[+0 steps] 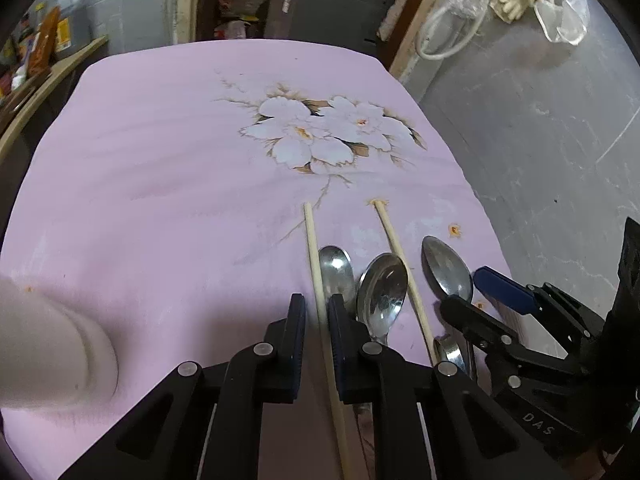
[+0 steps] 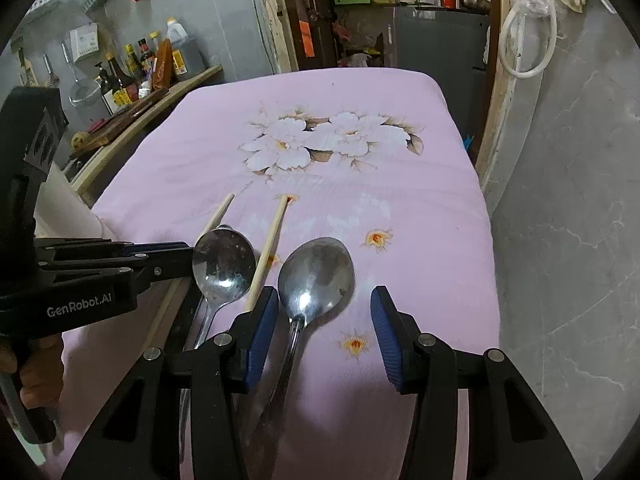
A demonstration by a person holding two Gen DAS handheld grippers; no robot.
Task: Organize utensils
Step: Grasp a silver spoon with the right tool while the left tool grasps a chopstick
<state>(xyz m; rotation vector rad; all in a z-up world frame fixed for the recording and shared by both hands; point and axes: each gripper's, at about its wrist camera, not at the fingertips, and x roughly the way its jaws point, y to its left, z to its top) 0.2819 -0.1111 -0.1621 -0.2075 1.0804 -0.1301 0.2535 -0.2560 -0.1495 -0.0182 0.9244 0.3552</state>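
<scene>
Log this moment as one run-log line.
left gripper: closing around left chopstick | right gripper: open, straddling right spoon handle | tablecloth: other chopstick, two more spoons

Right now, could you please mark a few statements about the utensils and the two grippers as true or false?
1. The left gripper has a chopstick between its jaws. True.
2. The right gripper is clamped on a fork. False: its jaws stand open on either side of a spoon, not pressing on it.
3. The table cloth is plain blue. False: it is pink with white flowers.
4. A second chopstick lies on the cloth, apart from the first. True.
</scene>
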